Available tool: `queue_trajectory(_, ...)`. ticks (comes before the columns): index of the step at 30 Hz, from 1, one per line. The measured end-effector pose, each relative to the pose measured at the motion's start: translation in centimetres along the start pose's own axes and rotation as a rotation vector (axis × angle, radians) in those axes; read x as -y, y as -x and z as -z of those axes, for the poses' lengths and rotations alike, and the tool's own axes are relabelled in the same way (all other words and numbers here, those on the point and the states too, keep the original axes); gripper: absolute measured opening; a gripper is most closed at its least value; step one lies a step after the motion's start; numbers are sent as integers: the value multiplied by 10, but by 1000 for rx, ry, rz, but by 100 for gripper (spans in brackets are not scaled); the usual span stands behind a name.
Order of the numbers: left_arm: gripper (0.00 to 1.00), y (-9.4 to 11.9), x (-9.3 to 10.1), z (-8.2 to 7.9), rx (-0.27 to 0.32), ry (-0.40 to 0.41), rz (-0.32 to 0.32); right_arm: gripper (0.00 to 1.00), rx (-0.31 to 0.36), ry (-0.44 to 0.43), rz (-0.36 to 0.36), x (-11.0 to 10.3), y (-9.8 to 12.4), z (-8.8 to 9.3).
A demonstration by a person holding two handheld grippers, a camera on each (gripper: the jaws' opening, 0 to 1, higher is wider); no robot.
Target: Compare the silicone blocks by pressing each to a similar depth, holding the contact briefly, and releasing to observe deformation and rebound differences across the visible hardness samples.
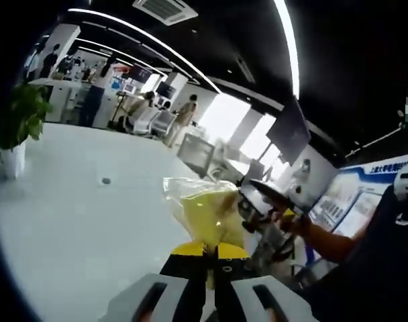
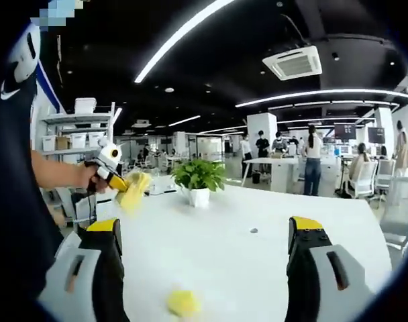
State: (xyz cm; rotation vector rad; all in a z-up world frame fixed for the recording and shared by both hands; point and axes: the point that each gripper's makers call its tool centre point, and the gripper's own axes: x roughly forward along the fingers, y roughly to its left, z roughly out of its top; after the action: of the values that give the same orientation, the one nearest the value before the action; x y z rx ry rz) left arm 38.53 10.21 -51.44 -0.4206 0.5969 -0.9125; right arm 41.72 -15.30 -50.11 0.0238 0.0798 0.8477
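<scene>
Left gripper [image 1: 205, 253] lifts a clear crinkled bag of yellow silicone blocks [image 1: 202, 213], jaws clamped on it. Right gripper [image 2: 204, 235], jaws wide and empty, hovers over a loose yellow block [image 2: 182, 302] on the white table [image 2: 258, 255]; pressing looks not yet begun.

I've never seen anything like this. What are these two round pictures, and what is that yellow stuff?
No robot here: a person holds a two-jaw gripper in each hand, and a fisheye camera rides on each. In the left gripper view, the left gripper is shut on a yellow piece in a clear bag, lifted off the white table. In the right gripper view, the right gripper stands open above a small yellow block on the table, with a potted plant beyond.
</scene>
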Motion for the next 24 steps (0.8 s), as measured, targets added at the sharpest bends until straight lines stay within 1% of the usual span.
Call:
queue_trajectory(1,0,-1,-6,3,-14,20,1,96,13,20,49,9,11,4)
queue_trajectory(2,0,-2,-9,6,-25,30,2,96,25,48,72,13,17,5)
queue_trajectory(3,0,-3,-16,8,-29,33,-2,96,21,48,83,14,25,11)
queue_trajectory(4,0,-3,-18,10,-35,43,-3,96,18,42,85,14,27,13)
queue_trajectory(5,0,-5,-27,16,-52,72,-4,96,-5,8,113,19,37,24)
queue_trajectory(7,0,-8,-35,21,-60,88,-7,96,-7,12,129,24,46,31)
queue_trajectory(8,0,-9,-39,25,-65,106,-3,96,-17,12,155,28,52,38)
queue_trajectory(9,0,-11,-46,29,-67,113,-13,96,-27,13,170,30,56,43)
queue_trajectory(10,0,-13,-49,32,-75,123,-17,96,-40,9,177,31,60,50)
queue_trajectory(12,0,-17,-57,39,-83,140,-16,96,-48,-9,192,34,67,58)
queue_trajectory(15,0,-22,-62,47,-95,154,-7,96,-50,-9,217,38,74,64)
queue_trajectory(18,0,-27,-72,61,-134,187,-5,96,-62,-3,230,42,82,73)
queue_trajectory(20,0,-32,-79,73,-158,208,-8,96,-89,1,237,42,88,83)
queue_trajectory(21,0,-34,-85,81,-173,217,-17,96,-91,-9,236,41,91,86)
queue_trajectory(24,0,-39,-94,97,-190,223,-30,96,-117,-22,249,41,101,103)
